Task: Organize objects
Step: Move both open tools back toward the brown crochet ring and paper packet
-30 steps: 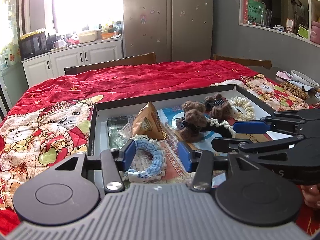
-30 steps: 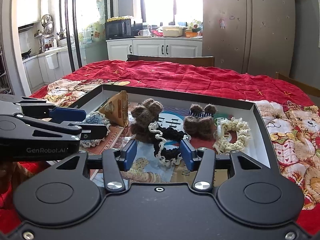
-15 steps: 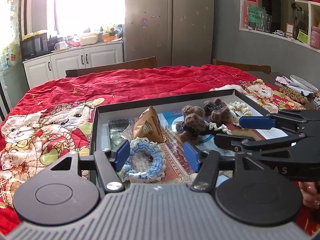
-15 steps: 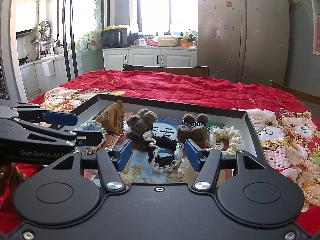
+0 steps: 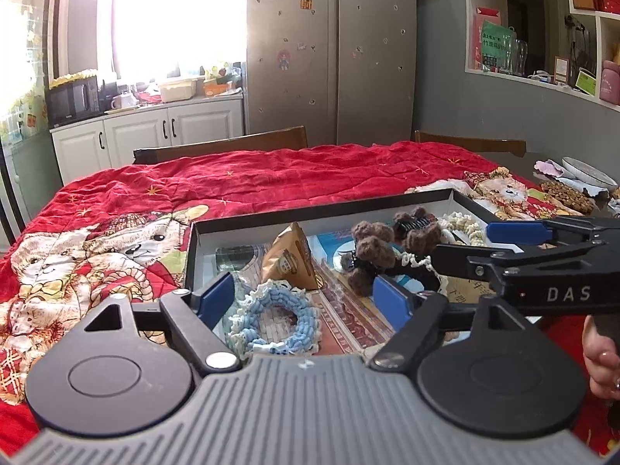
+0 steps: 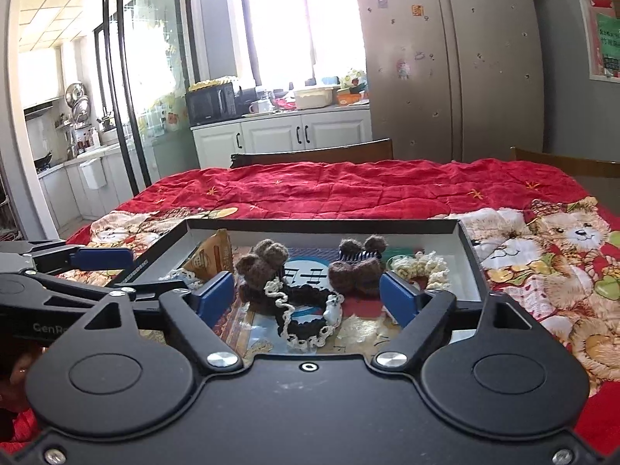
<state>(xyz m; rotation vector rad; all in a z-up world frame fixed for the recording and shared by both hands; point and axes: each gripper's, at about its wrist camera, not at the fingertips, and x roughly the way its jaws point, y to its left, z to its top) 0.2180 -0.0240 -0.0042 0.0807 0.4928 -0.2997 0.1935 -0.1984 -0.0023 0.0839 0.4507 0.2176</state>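
Observation:
A shallow black box [image 5: 321, 209] [image 6: 321, 225] lies on the red quilt and holds hair accessories. My left gripper [image 5: 304, 296] hovers over a blue crochet scrunchie [image 5: 273, 319]; its jaws are opening, pads clear of it. A brown paper pouch [image 5: 292, 261] [image 6: 213, 257] stands behind. My right gripper [image 6: 306, 294] is opening over a black scrunchie with white trim [image 6: 306, 319], not touching it. Two brown knitted hair clips [image 6: 263, 271] [image 6: 358, 269] and a cream scrunchie [image 6: 424, 269] lie further back. The right gripper's fingers [image 5: 515, 232] show side-on in the left wrist view.
The red bear-print quilt [image 6: 348, 190] covers the whole table. Wooden chair backs [image 5: 221, 147] stand at the far edge. At the right edge are a plate [image 5: 585, 172] and snacks [image 5: 567, 195]. A person's hand [image 5: 600, 356] holds the right gripper.
Both grippers' jaws have spread wider. The blue scrunchie and the black scrunchie now lie free between the pads. Both views have risen slightly.

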